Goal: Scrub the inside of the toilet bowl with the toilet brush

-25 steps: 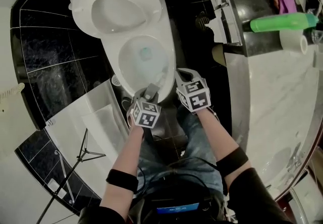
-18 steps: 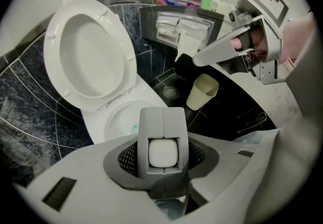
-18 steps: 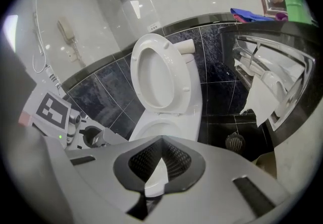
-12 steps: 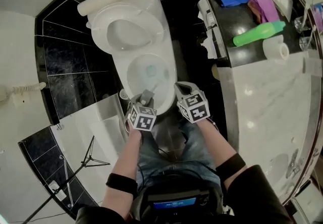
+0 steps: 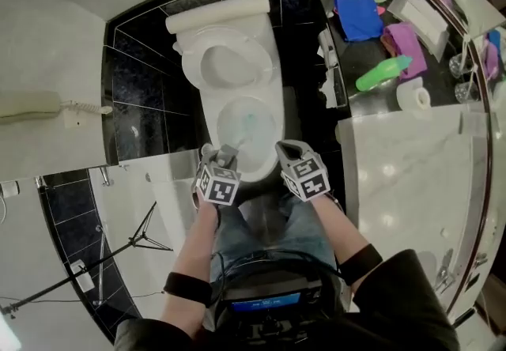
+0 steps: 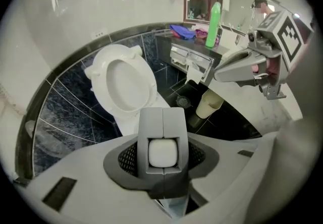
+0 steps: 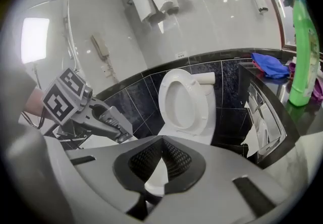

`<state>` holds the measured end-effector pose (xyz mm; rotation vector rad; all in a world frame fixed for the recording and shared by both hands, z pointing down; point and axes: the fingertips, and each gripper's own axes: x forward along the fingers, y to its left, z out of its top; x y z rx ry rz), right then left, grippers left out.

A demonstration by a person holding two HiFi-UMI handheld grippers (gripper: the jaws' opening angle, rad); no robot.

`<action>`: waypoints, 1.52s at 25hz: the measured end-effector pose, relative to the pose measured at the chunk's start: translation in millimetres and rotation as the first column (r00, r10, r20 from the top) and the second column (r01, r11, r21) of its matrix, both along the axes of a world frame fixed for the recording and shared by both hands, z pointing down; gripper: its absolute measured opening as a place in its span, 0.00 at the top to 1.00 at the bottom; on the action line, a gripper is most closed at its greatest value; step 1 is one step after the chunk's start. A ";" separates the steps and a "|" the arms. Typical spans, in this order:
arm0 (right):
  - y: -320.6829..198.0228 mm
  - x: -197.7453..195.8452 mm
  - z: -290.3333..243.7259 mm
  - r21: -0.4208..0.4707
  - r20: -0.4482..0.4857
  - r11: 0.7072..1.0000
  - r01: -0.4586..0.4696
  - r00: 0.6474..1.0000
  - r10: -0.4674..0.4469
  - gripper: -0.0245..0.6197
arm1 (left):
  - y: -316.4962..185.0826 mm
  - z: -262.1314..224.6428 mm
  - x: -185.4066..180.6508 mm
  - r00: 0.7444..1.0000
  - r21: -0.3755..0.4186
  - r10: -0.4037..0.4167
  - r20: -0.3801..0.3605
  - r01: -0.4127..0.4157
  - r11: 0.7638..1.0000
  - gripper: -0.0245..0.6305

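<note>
The white toilet point(image 5: 237, 96) stands with its seat and lid raised, and its bowl point(image 5: 249, 124) holds water. My left gripper point(image 5: 224, 153) hovers over the bowl's near rim, shut on the grey handle of the toilet brush point(image 6: 162, 150). The brush shaft point(image 5: 239, 138) slants down into the bowl; its head is too small to make out. My right gripper point(image 5: 286, 149) hangs beside the bowl's right front rim with its jaws closed on nothing, and the rim shows beyond its tips point(image 7: 162, 142). The left gripper view shows the right gripper point(image 6: 237, 69); the right gripper view shows the left gripper point(image 7: 108, 122).
A dark counter point(image 5: 371, 108) on the right carries a green bottle point(image 5: 383, 73), a blue cloth point(image 5: 360, 16), a purple cloth point(image 5: 407, 37) and a paper roll point(image 5: 411, 95). A small cream bin point(image 6: 208, 104) sits right of the toilet. A tripod point(image 5: 134, 239) stands to the left, below a wall phone point(image 5: 32, 107).
The head view has swung, so the toilet now appears farther right and smaller. Both grippers stay at the bowl's near rim, the left still holding the brush.
</note>
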<state>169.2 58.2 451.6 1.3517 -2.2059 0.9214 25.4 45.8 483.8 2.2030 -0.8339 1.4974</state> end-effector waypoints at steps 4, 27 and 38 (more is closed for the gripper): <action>11.3 -15.7 -40.7 0.031 -0.004 0.998 0.057 0.998 -0.057 0.95 | 2.7 -41.8 -11.2 1.000 0.021 -0.016 -0.004 0.016 1.000 0.69; 81.7 -108.6 -125.0 0.124 -0.087 0.989 -0.076 0.992 0.087 0.95 | 48.4 -125.9 -84.0 0.977 0.081 0.199 -0.083 -0.192 0.978 0.69; 98.6 -116.9 -126.8 0.125 -0.094 0.989 -0.083 0.991 0.095 0.95 | 71.5 -134.4 -86.0 0.969 0.088 0.224 -0.107 -0.215 0.973 0.69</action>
